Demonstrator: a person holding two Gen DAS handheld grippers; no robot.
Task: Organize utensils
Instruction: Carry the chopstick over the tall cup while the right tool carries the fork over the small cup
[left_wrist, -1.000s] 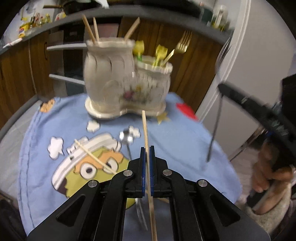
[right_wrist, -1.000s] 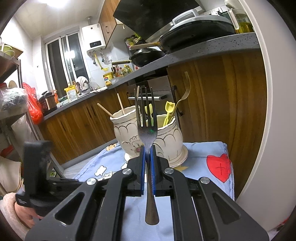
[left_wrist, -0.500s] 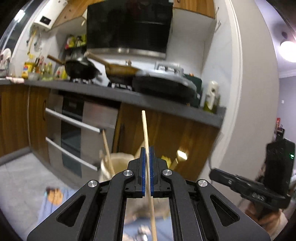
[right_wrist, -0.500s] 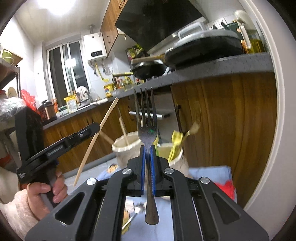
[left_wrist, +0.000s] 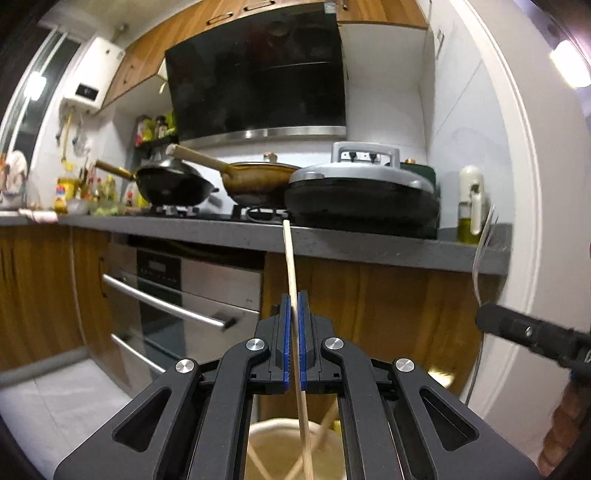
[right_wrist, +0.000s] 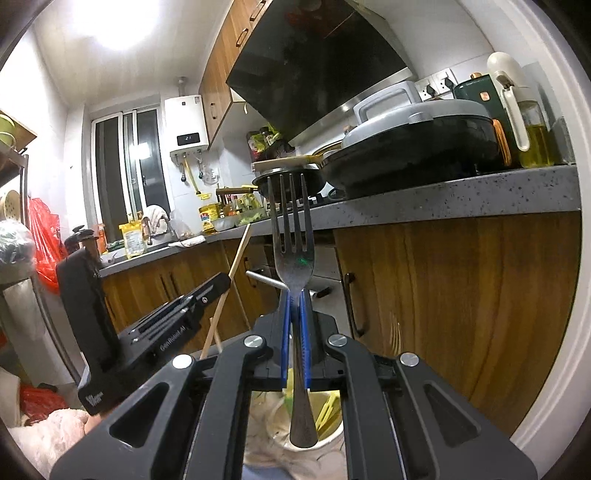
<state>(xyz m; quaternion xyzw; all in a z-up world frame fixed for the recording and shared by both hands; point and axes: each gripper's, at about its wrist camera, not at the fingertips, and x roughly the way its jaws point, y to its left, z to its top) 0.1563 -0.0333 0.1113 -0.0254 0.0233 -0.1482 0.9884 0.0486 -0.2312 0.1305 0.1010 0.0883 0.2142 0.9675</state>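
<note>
My left gripper (left_wrist: 293, 306) is shut on a wooden chopstick (left_wrist: 290, 258), held upright; its lower end hangs over the mouth of the cream ceramic holder (left_wrist: 291, 424), where other chopsticks stand. My right gripper (right_wrist: 295, 299) is shut on a metal fork (right_wrist: 293, 236), tines up; its handle end hangs just above the holder's second cup (right_wrist: 328, 439), which holds yellow utensils. The left gripper with the chopstick (right_wrist: 236, 258) shows in the right wrist view (right_wrist: 218, 280). The right gripper (left_wrist: 487, 317) and its fork (left_wrist: 480, 258) show at the right edge of the left wrist view.
A grey kitchen counter (left_wrist: 332, 240) runs behind, carrying a wok (left_wrist: 173, 184), a pan and a lidded cooker (left_wrist: 362, 192). An oven (left_wrist: 177, 295) and wooden cabinet doors (right_wrist: 461, 295) are below. A white door frame (left_wrist: 524, 221) stands to the right.
Both grippers have tilted upward and moved in over the holder, so the table and cloth dropped out of view. The chopstick and fork stay clamped, their lower ends now above the holder's openings.
</note>
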